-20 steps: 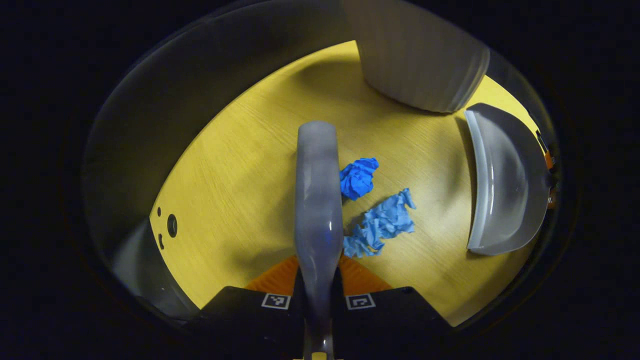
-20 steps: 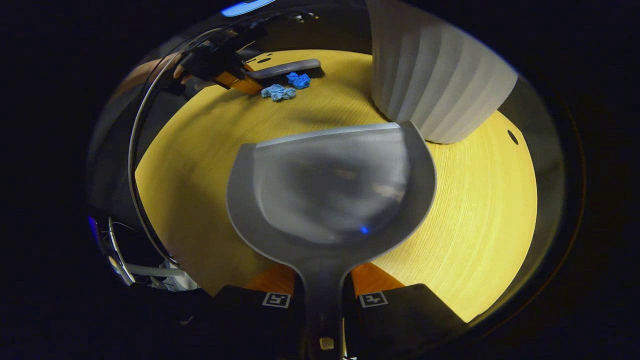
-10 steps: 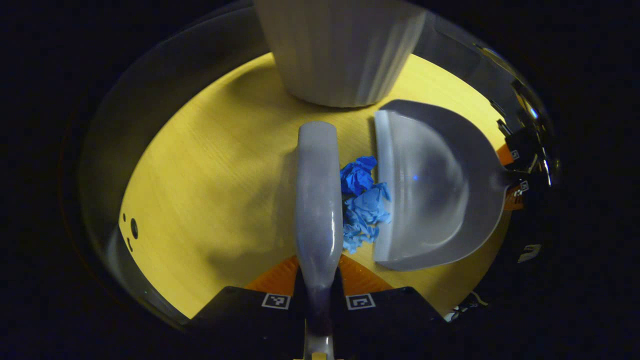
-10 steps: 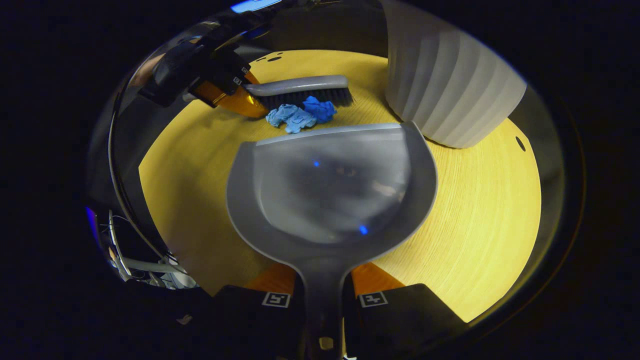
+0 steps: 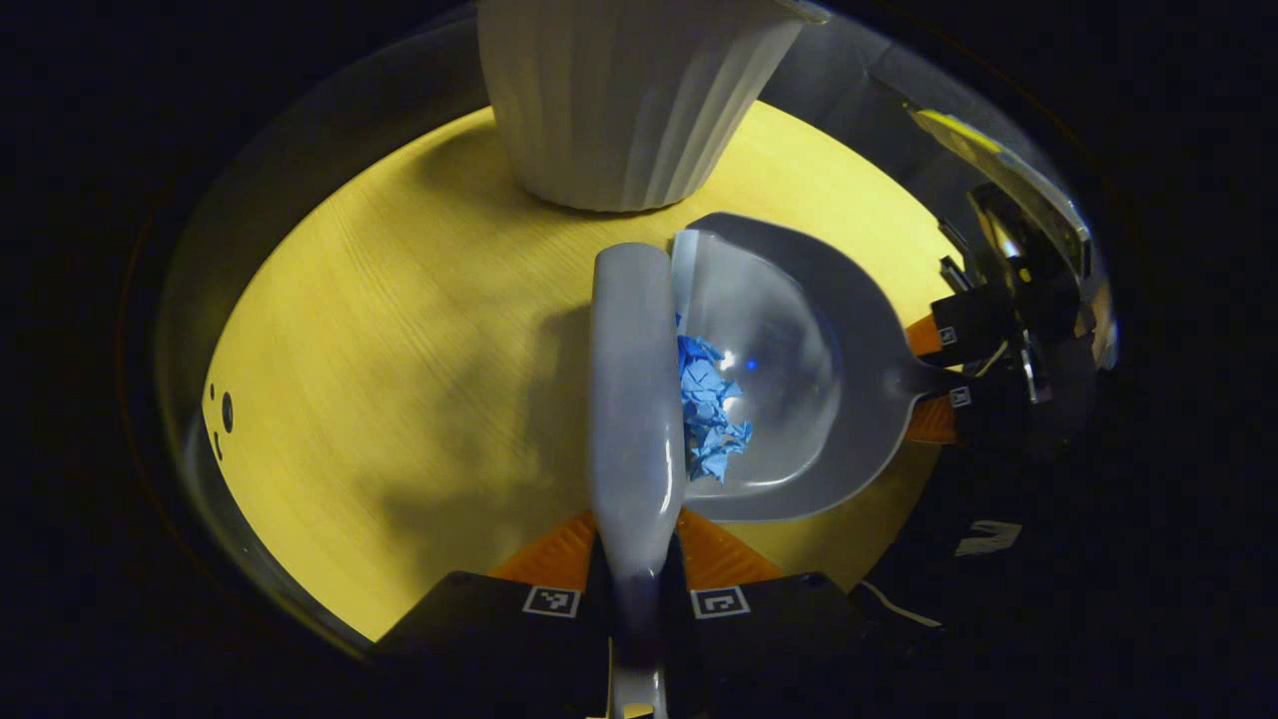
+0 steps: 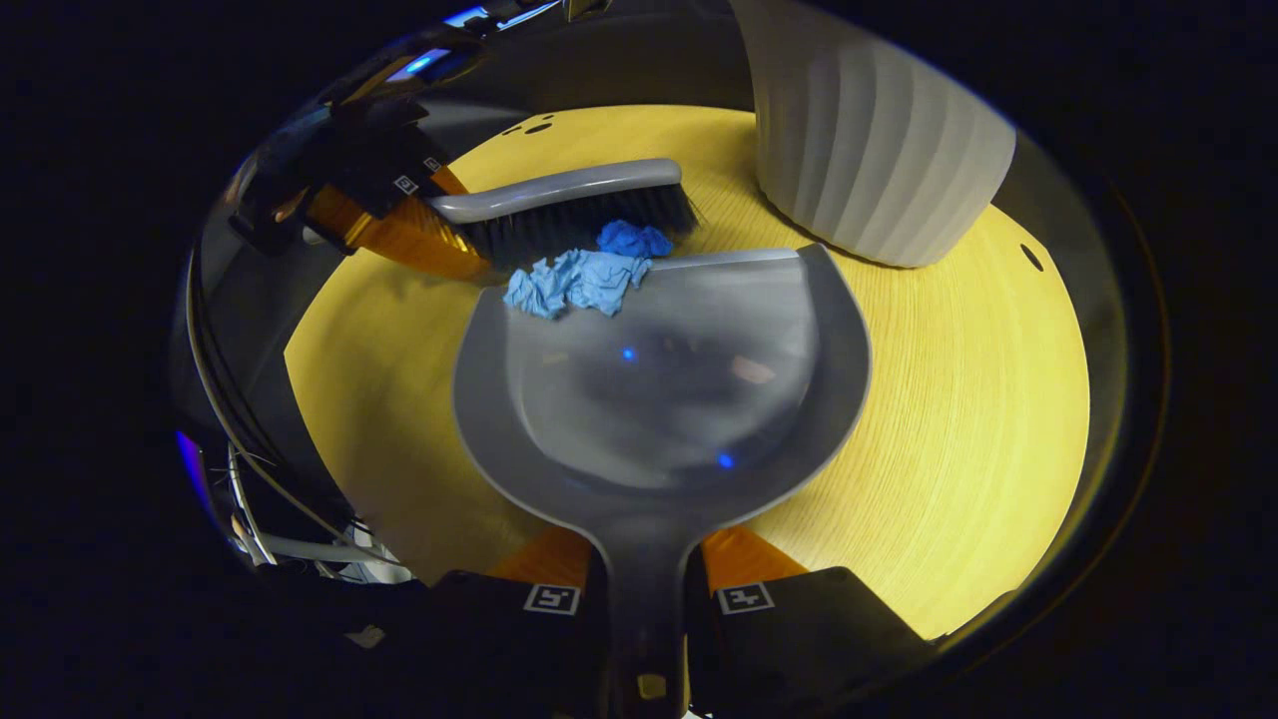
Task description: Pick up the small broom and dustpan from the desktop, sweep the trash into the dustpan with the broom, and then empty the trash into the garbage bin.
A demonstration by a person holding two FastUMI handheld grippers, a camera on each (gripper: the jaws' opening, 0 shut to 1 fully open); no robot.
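Left claw (image 5: 635,559): we see both fingers pinching the broom (image 5: 631,399) by its handle, the broom running straight ahead, its bristles against the dustpan's front edge. Right claw (image 6: 644,589): both fingers pinched on the dustpan (image 6: 679,399) handle, the pan lying low on the yellow tabletop (image 6: 949,419). In the right gripper view the crumpled blue trash (image 6: 584,275) sits on the pan's lip, partly inside, with the dark bristles just behind it. In the left gripper view we note the trash between broom and pan floor. The ribbed white bin (image 5: 624,95) stands on the tabletop just beyond the pan, near its far corner.
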